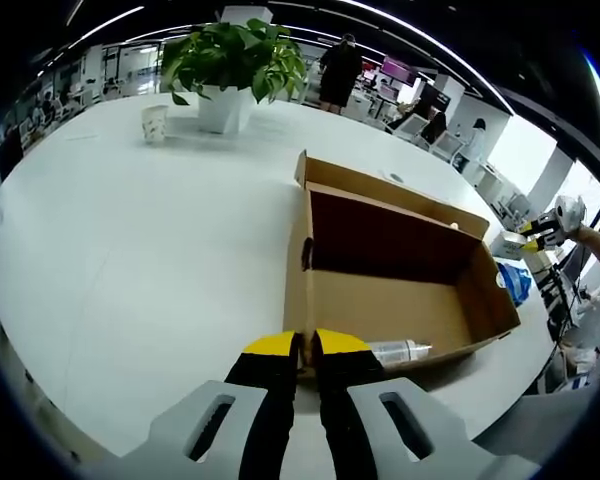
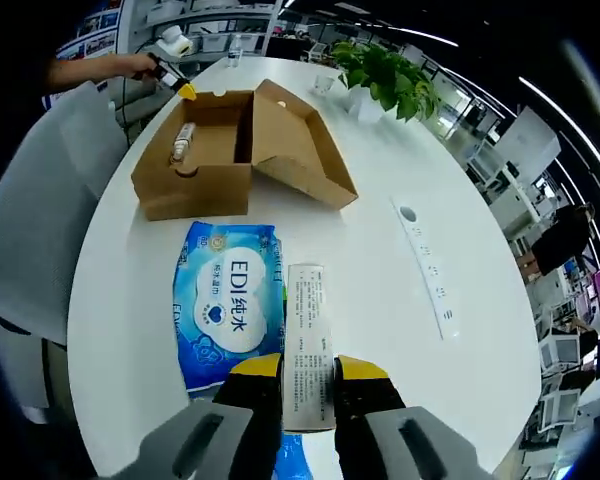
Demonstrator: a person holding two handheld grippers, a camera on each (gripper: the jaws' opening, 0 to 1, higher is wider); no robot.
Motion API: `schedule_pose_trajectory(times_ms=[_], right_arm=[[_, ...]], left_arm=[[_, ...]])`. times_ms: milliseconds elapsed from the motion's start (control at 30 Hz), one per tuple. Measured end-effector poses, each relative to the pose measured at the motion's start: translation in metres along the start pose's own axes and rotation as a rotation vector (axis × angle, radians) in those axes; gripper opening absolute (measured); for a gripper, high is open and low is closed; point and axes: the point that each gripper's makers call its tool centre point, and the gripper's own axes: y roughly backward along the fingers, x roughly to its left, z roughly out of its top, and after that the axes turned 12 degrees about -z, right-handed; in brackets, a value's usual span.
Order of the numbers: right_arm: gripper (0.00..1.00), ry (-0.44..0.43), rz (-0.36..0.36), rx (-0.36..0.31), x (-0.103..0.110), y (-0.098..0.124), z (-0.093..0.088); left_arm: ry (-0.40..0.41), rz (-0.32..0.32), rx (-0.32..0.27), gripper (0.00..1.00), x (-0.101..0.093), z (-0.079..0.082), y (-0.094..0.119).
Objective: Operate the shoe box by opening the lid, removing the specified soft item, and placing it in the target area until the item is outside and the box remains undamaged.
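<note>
The right gripper point(image 2: 307, 372) pinches the near end of a slim white carton point(image 2: 308, 340), which lies on the white table point(image 2: 460, 380). Just left of it rests the blue wipes pack point(image 2: 228, 305), out of the box. Beyond both stands the shoe box point(image 2: 205, 150), lid open, a bottle point(image 2: 184, 140) inside. The left gripper point(image 1: 307, 345) clamps the box's near wall. The placing step looks nearly done; next, the right jaws should release.

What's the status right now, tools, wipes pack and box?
Left tool shut on shoe box wall. Right tool shut on paper carton. Wipes pack outside on table, lid open. Bottle inside.
</note>
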Motion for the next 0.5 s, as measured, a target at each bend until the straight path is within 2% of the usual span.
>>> schedule_pose_trajectory(times_ms=[500], right_arm=[[0.15, 0.016, 0.013, 0.061, -0.01, -0.012, -0.029]], left_arm=[[-0.003, 0.004, -0.009, 0.04, 0.0, 0.001, -0.001]])
